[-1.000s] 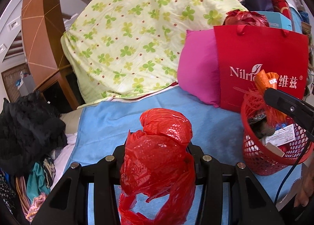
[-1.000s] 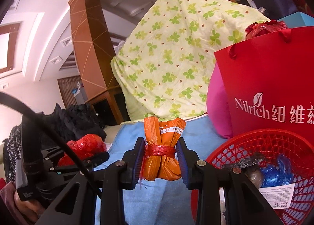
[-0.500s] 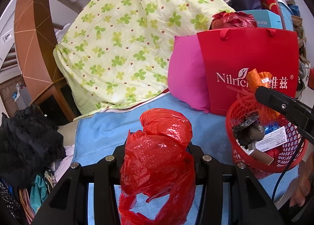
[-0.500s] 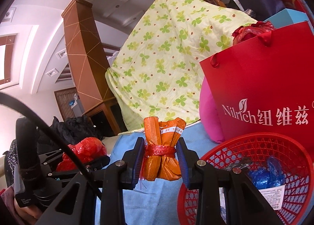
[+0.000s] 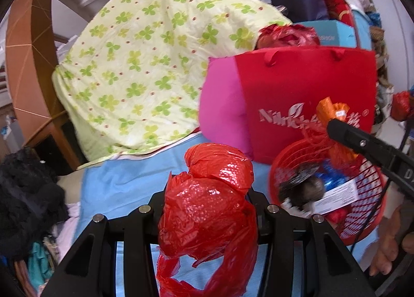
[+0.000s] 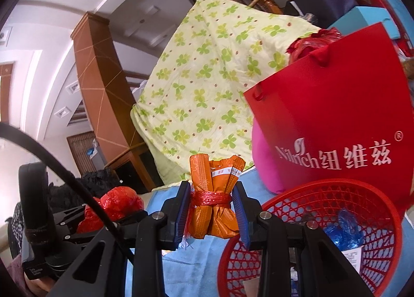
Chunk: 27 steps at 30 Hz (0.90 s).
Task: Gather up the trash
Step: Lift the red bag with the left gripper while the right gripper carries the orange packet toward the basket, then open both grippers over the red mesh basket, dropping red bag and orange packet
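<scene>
A pale yellow quilt printed with green clovers is heaped behind a flat red paper carrier bag with white lettering, which stands just behind the round red plastic mesh basket (some wrappers already inside). The left gripper pinches a crumpled red plastic bag; the right gripper clamps an orange wrapper bundle tied with red string, beside the basket's rim.

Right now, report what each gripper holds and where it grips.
Left gripper: crumpled red plastic bag, pinched around its middle. Right gripper: orange wrapper bundle, clamped at its red tie.
</scene>
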Each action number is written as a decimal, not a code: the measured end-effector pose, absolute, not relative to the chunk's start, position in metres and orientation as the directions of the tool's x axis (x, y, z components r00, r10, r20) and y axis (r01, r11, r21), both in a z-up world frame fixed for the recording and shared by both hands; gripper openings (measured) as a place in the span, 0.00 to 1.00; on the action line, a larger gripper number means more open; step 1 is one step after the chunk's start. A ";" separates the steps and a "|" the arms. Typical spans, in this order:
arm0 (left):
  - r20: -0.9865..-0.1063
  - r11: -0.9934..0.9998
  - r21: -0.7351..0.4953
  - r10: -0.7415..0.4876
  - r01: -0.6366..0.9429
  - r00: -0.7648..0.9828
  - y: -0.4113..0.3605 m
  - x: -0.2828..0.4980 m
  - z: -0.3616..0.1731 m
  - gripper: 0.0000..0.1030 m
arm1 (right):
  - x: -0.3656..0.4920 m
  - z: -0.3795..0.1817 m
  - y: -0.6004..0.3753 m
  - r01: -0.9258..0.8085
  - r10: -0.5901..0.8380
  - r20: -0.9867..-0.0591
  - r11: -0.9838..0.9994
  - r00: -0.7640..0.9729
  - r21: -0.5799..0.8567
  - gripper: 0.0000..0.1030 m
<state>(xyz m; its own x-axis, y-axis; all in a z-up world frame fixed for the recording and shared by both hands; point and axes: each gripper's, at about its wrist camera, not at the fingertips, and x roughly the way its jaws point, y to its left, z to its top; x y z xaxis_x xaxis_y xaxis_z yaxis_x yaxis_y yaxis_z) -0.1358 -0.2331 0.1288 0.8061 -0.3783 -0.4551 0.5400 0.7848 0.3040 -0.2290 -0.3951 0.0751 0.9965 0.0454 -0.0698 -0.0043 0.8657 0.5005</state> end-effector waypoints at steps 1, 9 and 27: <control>-0.462 0.777 0.279 -0.407 0.565 0.788 -0.236 -0.135 0.130 0.46 | -0.231 0.075 -0.398 0.002 0.038 -0.068 0.862 0.997 0.507 0.35; -0.522 0.685 0.074 -0.593 0.724 0.614 -0.267 -0.129 0.128 0.47 | -0.247 0.069 -0.430 0.046 -0.017 -0.055 0.809 0.998 0.585 0.35; -0.570 0.627 -0.013 -0.645 0.779 0.509 -0.281 -0.134 0.089 0.67 | -0.278 0.058 -0.472 0.125 -0.144 -0.030 0.712 0.989 0.691 0.78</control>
<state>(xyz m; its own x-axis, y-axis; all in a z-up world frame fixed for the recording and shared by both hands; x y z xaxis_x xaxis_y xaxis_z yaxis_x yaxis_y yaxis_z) -0.1343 -0.2815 0.0894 0.5091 -0.6446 -0.5703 0.7792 0.6267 -0.0128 -0.2775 -0.4718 0.0577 0.9891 -0.1440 -0.0301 0.1247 0.7117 0.6913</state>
